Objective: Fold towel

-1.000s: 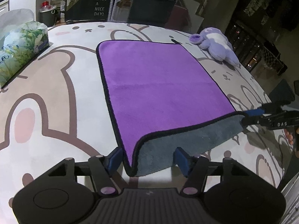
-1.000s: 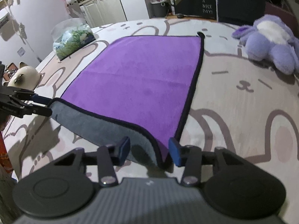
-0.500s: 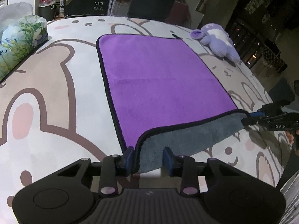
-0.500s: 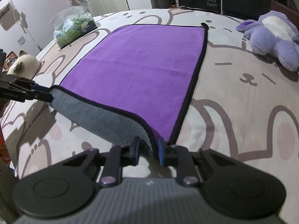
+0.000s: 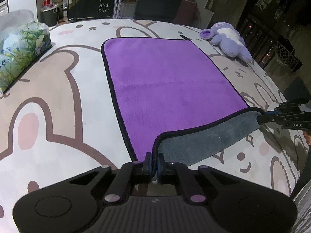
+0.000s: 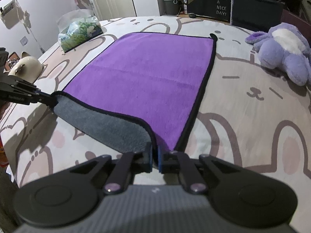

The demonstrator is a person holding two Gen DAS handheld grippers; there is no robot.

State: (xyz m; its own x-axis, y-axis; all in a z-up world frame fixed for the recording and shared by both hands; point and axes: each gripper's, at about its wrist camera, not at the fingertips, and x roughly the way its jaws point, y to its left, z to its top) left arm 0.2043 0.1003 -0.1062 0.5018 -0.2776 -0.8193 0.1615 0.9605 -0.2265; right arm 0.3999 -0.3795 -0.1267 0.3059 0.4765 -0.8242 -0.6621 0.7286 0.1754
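A purple towel [image 5: 165,89] with a black hem and a grey underside lies flat on a cartoon-print cloth; it also shows in the right wrist view [image 6: 147,81]. Its near edge is lifted and curled over, grey side up. My left gripper [image 5: 153,164] is shut on the towel's near left corner. My right gripper [image 6: 154,158] is shut on the near right corner. Each gripper shows in the other's view, the right one [image 5: 264,117] and the left one [image 6: 49,99], pinching its corner a little above the cloth.
A tissue pack [image 5: 19,56] lies at the far left, also in the right wrist view [image 6: 79,32]. A purple plush toy [image 5: 229,40] lies at the far right [image 6: 281,52]. A cream mug [image 6: 26,68] stands by the left edge.
Both grippers closed from open onto the towel's near corners. The near edge has risen and curled further, showing more grey underside.
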